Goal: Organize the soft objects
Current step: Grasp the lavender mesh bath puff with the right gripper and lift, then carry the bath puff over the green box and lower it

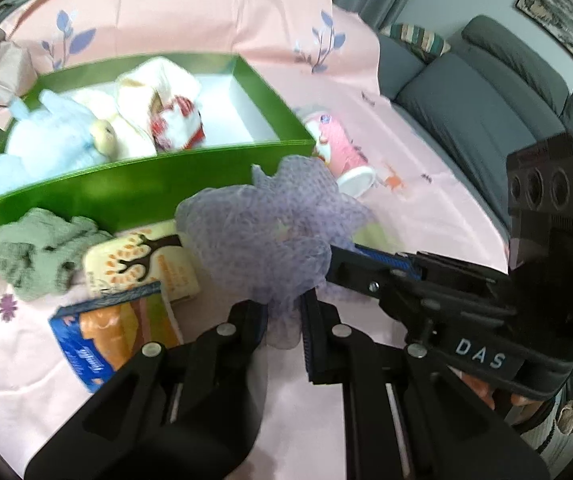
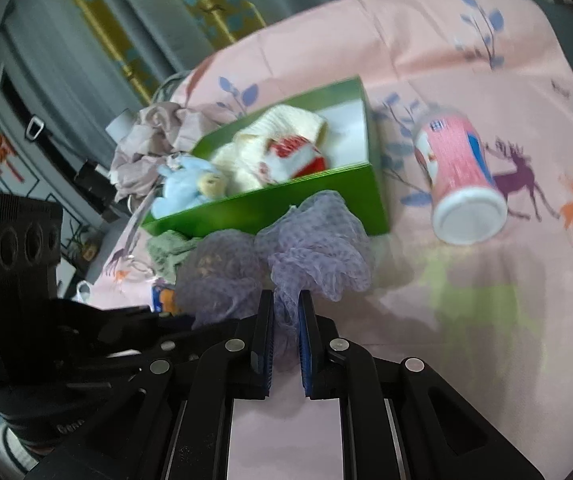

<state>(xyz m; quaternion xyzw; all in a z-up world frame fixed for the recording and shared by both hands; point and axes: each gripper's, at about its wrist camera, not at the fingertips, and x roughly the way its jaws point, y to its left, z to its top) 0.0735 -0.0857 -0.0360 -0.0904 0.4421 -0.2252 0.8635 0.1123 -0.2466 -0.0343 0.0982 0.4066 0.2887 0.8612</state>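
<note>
A crumpled purple dotted scarf (image 1: 258, 232) is held above the pink tablecloth, in front of the green box (image 1: 134, 184). My left gripper (image 1: 284, 316) is shut on its lower end. My right gripper (image 2: 286, 312) is shut on another fold of the scarf (image 2: 314, 252), and its fingers (image 1: 366, 268) reach in from the right in the left wrist view. The box (image 2: 270, 204) holds a light blue plush toy (image 1: 46, 140), a cream knit (image 1: 146, 88) and a red-and-white cloth (image 1: 178, 124). A green knit cloth (image 1: 42, 252) lies in front of the box.
A pink canister (image 2: 462, 184) lies on its side right of the box. A yellow patterned packet (image 1: 142, 268) and a blue-and-orange packet (image 1: 114, 332) lie at the front left. Beige crumpled cloth (image 2: 150, 148) sits behind the box. A grey sofa (image 1: 466, 112) stands at the right.
</note>
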